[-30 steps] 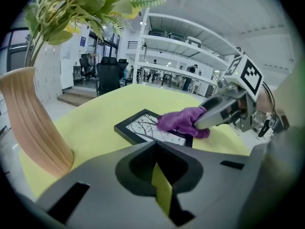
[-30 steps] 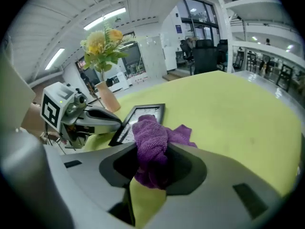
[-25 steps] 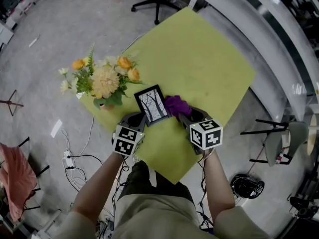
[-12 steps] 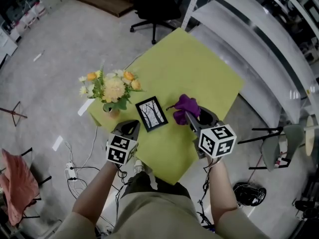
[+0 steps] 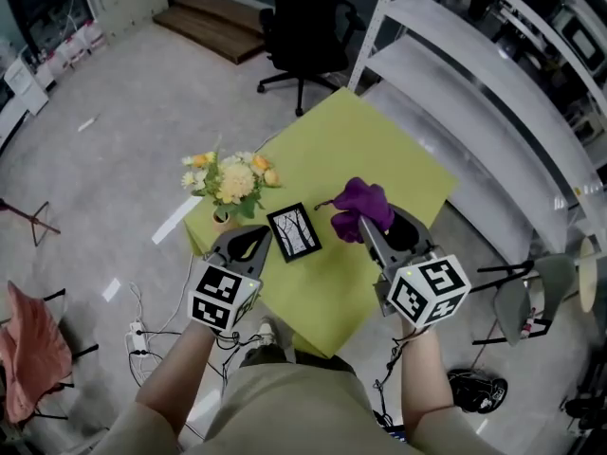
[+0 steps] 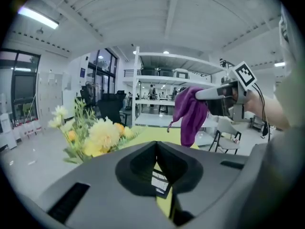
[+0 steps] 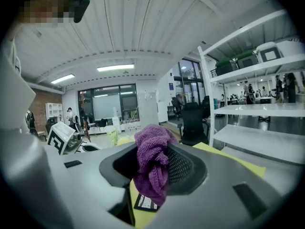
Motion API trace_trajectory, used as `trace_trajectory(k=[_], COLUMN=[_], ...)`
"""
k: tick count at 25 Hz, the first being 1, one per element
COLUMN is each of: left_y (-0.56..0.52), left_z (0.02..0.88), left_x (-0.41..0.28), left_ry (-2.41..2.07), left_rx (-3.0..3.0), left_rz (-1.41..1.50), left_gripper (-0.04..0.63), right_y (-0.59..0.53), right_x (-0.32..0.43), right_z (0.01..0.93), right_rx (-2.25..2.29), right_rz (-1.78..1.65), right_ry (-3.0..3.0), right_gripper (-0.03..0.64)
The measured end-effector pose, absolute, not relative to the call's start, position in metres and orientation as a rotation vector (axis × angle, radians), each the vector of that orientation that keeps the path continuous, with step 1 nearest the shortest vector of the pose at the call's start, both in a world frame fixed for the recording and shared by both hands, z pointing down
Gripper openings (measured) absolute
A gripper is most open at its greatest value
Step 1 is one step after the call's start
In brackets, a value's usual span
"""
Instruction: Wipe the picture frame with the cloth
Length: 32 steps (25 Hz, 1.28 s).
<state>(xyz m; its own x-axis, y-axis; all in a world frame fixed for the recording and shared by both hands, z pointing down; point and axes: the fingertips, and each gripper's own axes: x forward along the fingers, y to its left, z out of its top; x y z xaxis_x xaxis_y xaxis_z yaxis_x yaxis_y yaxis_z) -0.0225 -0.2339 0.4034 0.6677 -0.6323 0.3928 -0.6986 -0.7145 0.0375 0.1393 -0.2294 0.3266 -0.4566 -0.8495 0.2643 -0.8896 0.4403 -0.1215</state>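
The black picture frame (image 5: pixel 294 232) lies flat on the yellow-green table (image 5: pixel 379 145), near its front left corner. My right gripper (image 5: pixel 365 221) is shut on the purple cloth (image 5: pixel 360 205), which hangs bunched above the table, right of the frame. In the right gripper view the cloth (image 7: pixel 152 163) fills the gap between the jaws and the frame (image 7: pixel 144 202) shows below it. My left gripper (image 5: pixel 248 245) is raised just left of the frame, jaws shut on nothing. The left gripper view shows the cloth (image 6: pixel 189 112) dangling from the right gripper (image 6: pixel 209 94).
A vase of yellow and orange flowers (image 5: pixel 230 186) stands at the table's left corner, close to the frame. White shelving (image 5: pixel 493 102) runs along the right. A black office chair (image 5: pixel 303 17) is beyond the table and a grey chair (image 5: pixel 531 287) sits at right. Cables (image 5: pixel 142 335) lie on the floor.
Both grippers have risen off the table. The right one has lifted the purple cloth into the air. The left one has drawn back from the frame's edge.
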Motion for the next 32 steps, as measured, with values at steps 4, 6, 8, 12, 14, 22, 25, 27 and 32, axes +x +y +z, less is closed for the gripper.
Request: trace_trajectory(k=[4, 6, 8, 12, 14, 22, 25, 27, 32], left_y=[-0.224, -0.220, -0.218, -0.211, -0.204, -0.184, -0.171, -0.163, -0.160], left_z=[0.344, 0.314, 0.286, 0.241, 0.226, 0.216, 0.218, 0.220, 0.243], left_x=[-0.029, -0.032, -0.038, -0.051, -0.054, -0.055, -0.052, -0.052, -0.049], left_ry=[-1.146, -1.178, -1.213, -1.274, -1.299, -1.311, -1.284, -1.275, -1.290], left_rx=[2.776, 2.811, 2.844, 2.900, 2.923, 2.943, 2.940, 2.939, 2.920], left_rz=[0.428, 0.356, 0.295, 0.196, 0.173, 0.190, 0.191, 0.197, 0.275], left_gripper=[0.008, 0.008, 0.008, 0.008, 0.008, 0.008, 0.008, 0.008, 0.008], right_y=[-0.212, -0.202, -0.195, -0.179, -0.169, -0.146, -0.139, -0.135, -0.130], right_x=[0.132, 0.129, 0.126, 0.119, 0.117, 0.111, 0.112, 0.113, 0.116], right_z=[0.285, 0.266, 0.249, 0.220, 0.209, 0.202, 0.209, 0.216, 0.242], right_rx=[1.543, 1.546, 1.552, 1.567, 1.571, 1.564, 1.540, 1.520, 1.462], right_rz=[0.275, 0.233, 0.196, 0.121, 0.096, 0.087, 0.049, 0.046, 0.103], right_ry=[-2.594, -2.625, -2.649, -2.691, -2.715, -2.747, -2.695, -2.675, -2.631], right_gripper=[0.149, 0.150, 0.150, 0.150, 0.150, 0.152, 0.150, 0.150, 0.150])
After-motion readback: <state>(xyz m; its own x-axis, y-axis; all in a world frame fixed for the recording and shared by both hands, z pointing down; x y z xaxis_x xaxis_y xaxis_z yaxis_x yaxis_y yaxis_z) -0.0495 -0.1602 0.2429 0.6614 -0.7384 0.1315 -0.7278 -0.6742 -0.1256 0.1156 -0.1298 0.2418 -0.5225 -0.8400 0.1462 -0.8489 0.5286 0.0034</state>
